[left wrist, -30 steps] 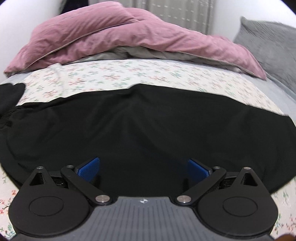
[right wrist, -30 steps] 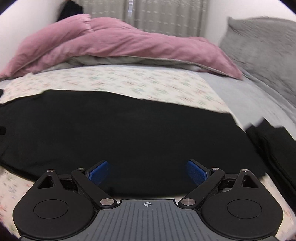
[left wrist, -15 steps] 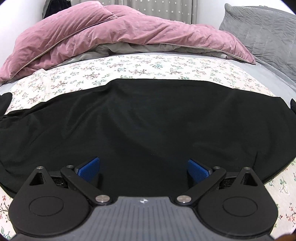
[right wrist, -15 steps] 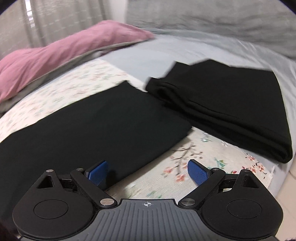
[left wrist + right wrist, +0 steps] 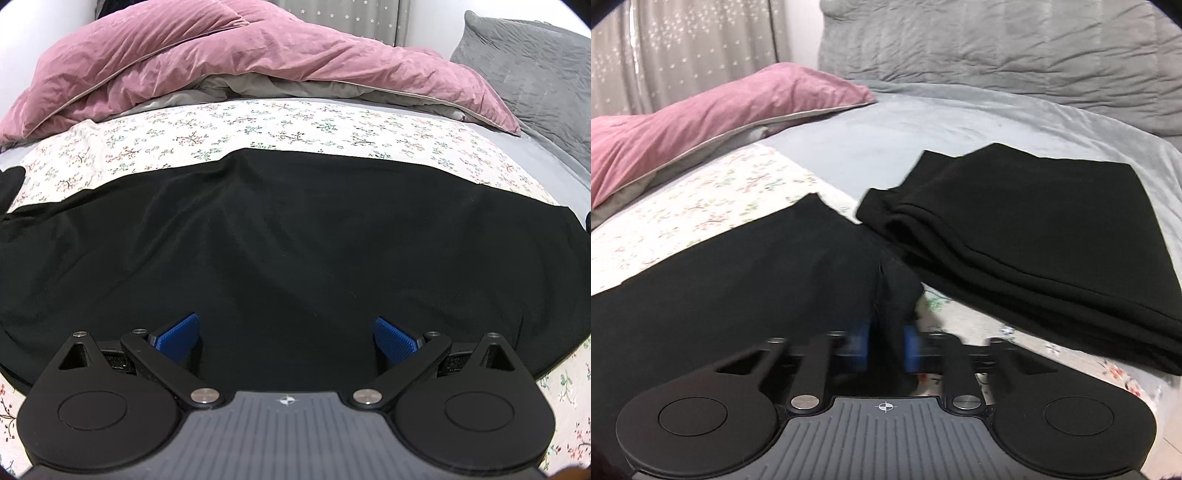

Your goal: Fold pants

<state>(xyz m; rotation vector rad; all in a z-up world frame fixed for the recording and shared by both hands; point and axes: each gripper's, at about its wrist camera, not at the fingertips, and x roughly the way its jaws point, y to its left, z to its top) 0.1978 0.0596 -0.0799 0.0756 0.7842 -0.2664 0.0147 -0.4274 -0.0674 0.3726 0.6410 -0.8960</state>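
Black pants (image 5: 288,236) lie spread flat across the floral sheet (image 5: 280,125) on the bed. My left gripper (image 5: 287,338) is open, its blue pads just above the near part of the cloth, holding nothing. In the right wrist view the same pants (image 5: 738,266) end at a corner by my right gripper (image 5: 885,349), which is shut on that corner; the cloth bunches up between the blue pads.
A folded stack of black garments (image 5: 1034,236) lies just right of the pinched corner on the grey sheet (image 5: 923,125). A pink duvet (image 5: 236,62) is heaped at the back, with grey pillows (image 5: 1015,51) at the head end.
My right gripper swung right to the pants' end corner and closed on it. My left gripper stayed open over the pants and shifted only slightly.
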